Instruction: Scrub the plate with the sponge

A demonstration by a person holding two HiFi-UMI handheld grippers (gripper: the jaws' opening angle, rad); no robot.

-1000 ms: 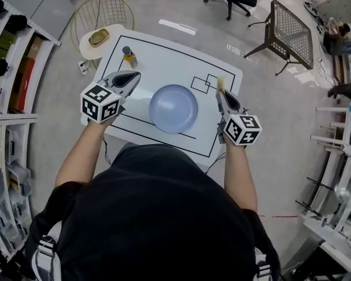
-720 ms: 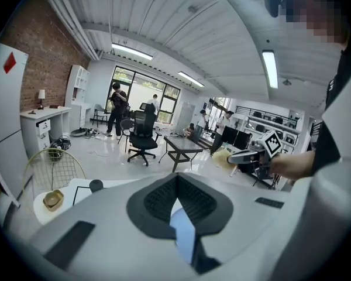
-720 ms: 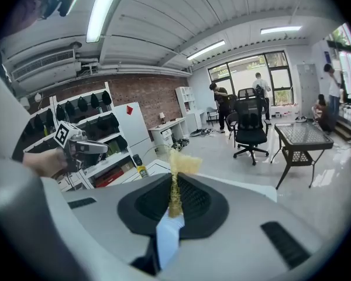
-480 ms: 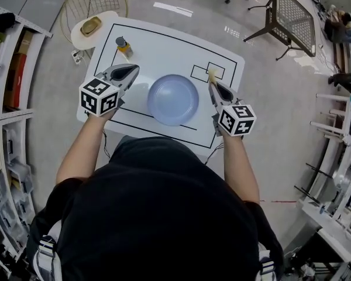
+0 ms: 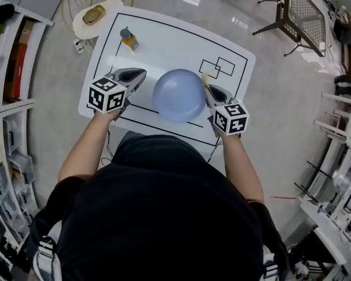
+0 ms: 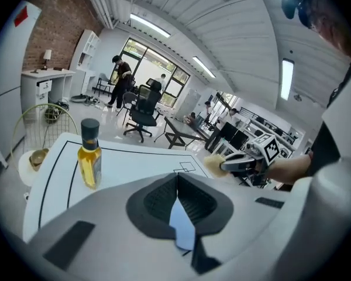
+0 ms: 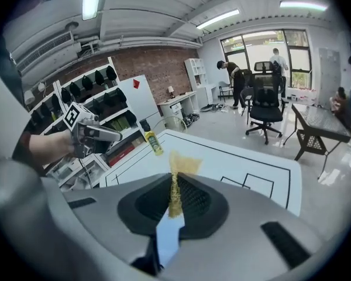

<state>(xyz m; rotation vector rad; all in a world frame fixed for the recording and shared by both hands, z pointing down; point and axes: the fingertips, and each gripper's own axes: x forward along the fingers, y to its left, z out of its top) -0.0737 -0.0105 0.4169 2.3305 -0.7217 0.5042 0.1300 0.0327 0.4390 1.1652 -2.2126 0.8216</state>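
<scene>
A pale blue plate [image 5: 179, 95] lies in the middle of the white table [image 5: 164, 45]. My left gripper [image 5: 141, 73] hovers just off the plate's left rim, shut with nothing in it; in the left gripper view its jaws [image 6: 177, 180] meet and the plate [image 6: 181, 230] shows below them. My right gripper [image 5: 206, 86] is at the plate's right rim, shut on a yellow sponge [image 5: 204, 76]. In the right gripper view the sponge [image 7: 184, 164] is pinched flat and sticks out past the tips [image 7: 174, 186].
A small bottle of yellow liquid [image 5: 128, 39] stands at the table's far left corner. Two outlined rectangles [image 5: 217, 67] are drawn on the table's far right. A round side table with a bowl [image 5: 95, 14] sits beyond the left corner. Shelving [image 5: 6, 69] lines the left.
Both grippers have come down and drawn in toward the plate. The right one with the sponge moved from near the drawn rectangles to the plate's right rim.
</scene>
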